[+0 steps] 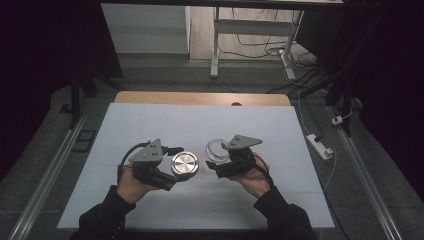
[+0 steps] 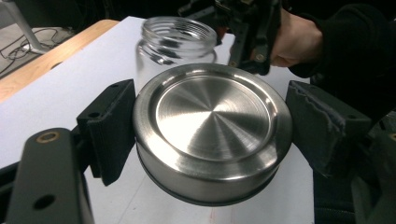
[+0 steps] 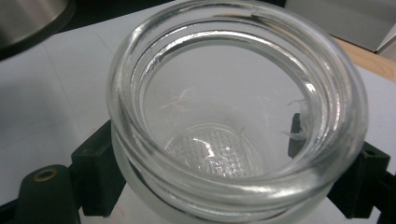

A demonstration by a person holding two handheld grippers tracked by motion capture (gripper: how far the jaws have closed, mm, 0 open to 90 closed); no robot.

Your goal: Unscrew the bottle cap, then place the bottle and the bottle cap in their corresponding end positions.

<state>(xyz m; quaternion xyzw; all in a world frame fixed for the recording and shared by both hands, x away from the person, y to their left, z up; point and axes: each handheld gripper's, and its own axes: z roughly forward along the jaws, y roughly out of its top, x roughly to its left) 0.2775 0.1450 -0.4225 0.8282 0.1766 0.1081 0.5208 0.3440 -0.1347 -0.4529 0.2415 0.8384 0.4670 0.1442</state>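
Observation:
My left gripper point(image 1: 181, 168) is shut on a round brushed-steel lid point(image 1: 184, 163), held just above the white table sheet point(image 1: 200, 120). In the left gripper view its black pads point(image 2: 112, 126) press on the lid's point(image 2: 212, 126) two sides, flat top facing up. My right gripper point(image 1: 219, 159) is shut on an empty clear glass jar point(image 1: 217, 149) with a threaded mouth, a short way to the right of the lid. In the right gripper view the jar point(image 3: 187, 186) sits between the jaws, mouth toward the camera, and the lid's edge point(image 3: 28, 18) shows at top left. The jar point(image 2: 175, 39) stands just behind the lid.
A wooden table edge point(image 1: 200, 97) runs along the far side of the white sheet. Beyond it stand a white desk frame point(image 1: 216, 45) and loose cables on the floor. A power strip point(image 1: 320, 145) lies off the table's right side.

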